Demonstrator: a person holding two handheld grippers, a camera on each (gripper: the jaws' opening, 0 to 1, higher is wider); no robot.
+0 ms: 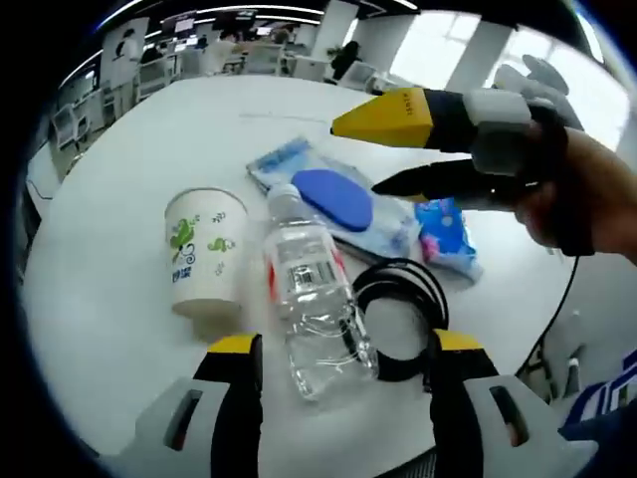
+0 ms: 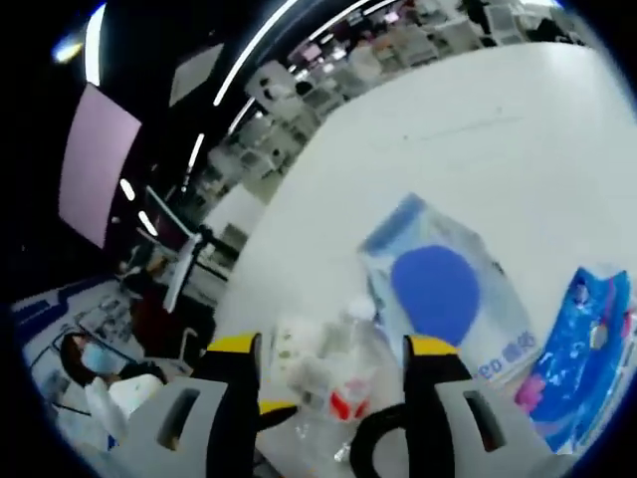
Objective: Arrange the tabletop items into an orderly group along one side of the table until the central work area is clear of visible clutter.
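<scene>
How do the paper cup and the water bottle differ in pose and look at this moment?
The paper cup stands upright on the white table; the water bottle lies on its side. The cup is opaque white with green print; the bottle is clear plastic with a white and red label. The bottle rests against a coiled black cable; the cup stands apart from it. Both sit just ahead of the open left gripper.

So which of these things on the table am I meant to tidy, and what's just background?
To tidy:
paper cup
water bottle
coiled black cable
wipes packet with the blue oval
small blue and pink packet

Background:
white table
office desks and chairs beyond it
seated person
</scene>
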